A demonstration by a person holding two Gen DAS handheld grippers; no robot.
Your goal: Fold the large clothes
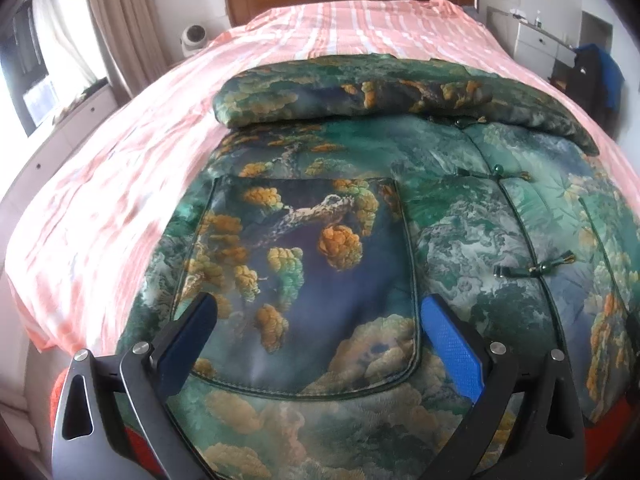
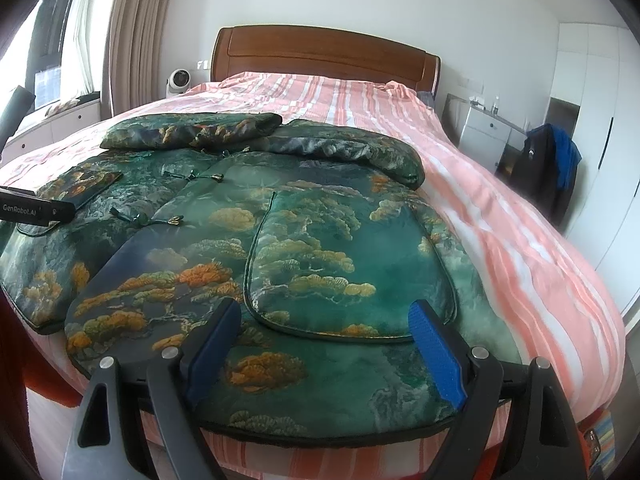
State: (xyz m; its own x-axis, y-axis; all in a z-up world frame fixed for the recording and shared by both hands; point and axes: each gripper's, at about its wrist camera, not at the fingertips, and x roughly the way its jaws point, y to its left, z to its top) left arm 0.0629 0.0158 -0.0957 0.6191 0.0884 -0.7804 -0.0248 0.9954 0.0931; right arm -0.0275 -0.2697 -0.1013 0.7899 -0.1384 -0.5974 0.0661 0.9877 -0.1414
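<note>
Now, from the left wrist view, the left hand-held gripper (image 1: 316,340) is hovering low over the padded jacket (image 1: 440,216), its jaws standing wide apart with nothing between them but the patch pocket (image 1: 304,280) underneath. That jacket is lying front-up on the bed (image 1: 120,200), fastened down the middle by knot buttons (image 1: 536,268), and one sleeve (image 1: 340,92) is already lying folded across the chest near the collar end. Over to the right wrist view, and the right hand-held gripper (image 2: 324,340) is doing much the same: jaws spread wide, gripping nothing, poised above the jacket's hem (image 2: 340,434), which is running along the near edge of the bed. Both sleeves are showing here, crossed over the upper body, with the second sleeve (image 2: 352,148) reaching toward the striped sheet (image 2: 520,240). The other gripper's body is just poking in at the left edge. My read is that the sleeves are done and the bottom-up fold is coming next. That is going to call for both grippers dropping to the hem, pinching the thick quilted layers near each corner, and lifting together toward the collar. Slippery satin could slide out of a shallow pinch.
</note>
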